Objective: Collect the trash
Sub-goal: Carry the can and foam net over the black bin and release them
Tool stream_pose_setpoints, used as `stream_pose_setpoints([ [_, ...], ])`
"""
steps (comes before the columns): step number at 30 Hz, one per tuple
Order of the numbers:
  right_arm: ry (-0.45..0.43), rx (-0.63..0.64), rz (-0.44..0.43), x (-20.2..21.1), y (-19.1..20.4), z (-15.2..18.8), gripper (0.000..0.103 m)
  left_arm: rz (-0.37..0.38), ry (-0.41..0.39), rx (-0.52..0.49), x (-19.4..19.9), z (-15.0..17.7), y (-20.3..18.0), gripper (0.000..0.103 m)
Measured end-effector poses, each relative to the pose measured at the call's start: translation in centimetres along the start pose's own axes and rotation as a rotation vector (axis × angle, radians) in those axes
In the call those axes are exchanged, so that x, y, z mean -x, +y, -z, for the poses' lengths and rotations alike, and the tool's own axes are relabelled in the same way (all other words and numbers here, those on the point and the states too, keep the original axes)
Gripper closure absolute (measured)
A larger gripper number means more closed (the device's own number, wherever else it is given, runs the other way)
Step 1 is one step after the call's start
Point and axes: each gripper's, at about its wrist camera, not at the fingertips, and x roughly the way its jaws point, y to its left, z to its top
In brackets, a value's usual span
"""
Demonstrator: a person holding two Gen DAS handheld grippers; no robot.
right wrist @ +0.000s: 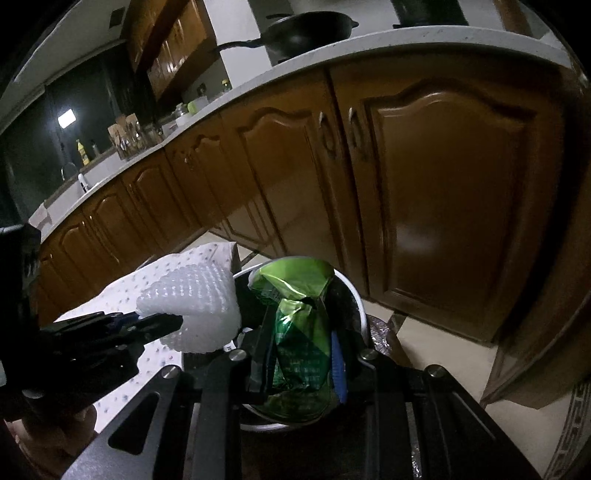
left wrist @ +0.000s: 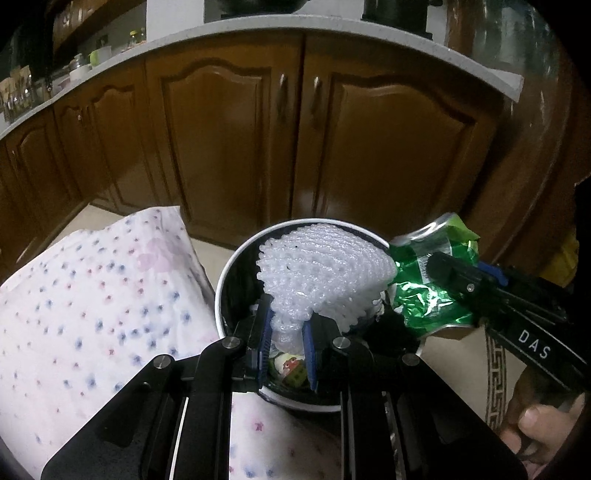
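My left gripper [left wrist: 287,330] is shut on a white foam net sleeve [left wrist: 325,269], which fans out over the mouth of a round white-rimmed trash bin [left wrist: 221,291]. Some scraps lie inside the bin below the fingers. My right gripper [right wrist: 301,354] is shut on a crushed green can [right wrist: 295,332] and holds it over the same bin's rim [right wrist: 356,295]. In the left wrist view the crushed can [left wrist: 432,288] hangs at the bin's right edge, pinched by the right gripper [left wrist: 448,271]. In the right wrist view the foam net sleeve [right wrist: 199,310] sits left of the can, in the left gripper [right wrist: 166,325].
A white cloth with small blue and red dots [left wrist: 92,295] covers a surface left of the bin. Brown wooden cabinet doors [left wrist: 229,140] under a pale countertop [left wrist: 258,29] stand close behind. A black pan [right wrist: 310,31] rests on the counter. A hand [left wrist: 543,428] grips the right tool.
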Motion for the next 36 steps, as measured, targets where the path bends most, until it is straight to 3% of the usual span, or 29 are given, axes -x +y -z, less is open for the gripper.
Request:
stream_pose_setpoints([
  [36, 0.116, 0.020, 0.038, -4.6, -0.4, 0.1, 0.078, -0.019, 0.083, -0.023, -2.8, 0.4, 0.2, 0.089],
])
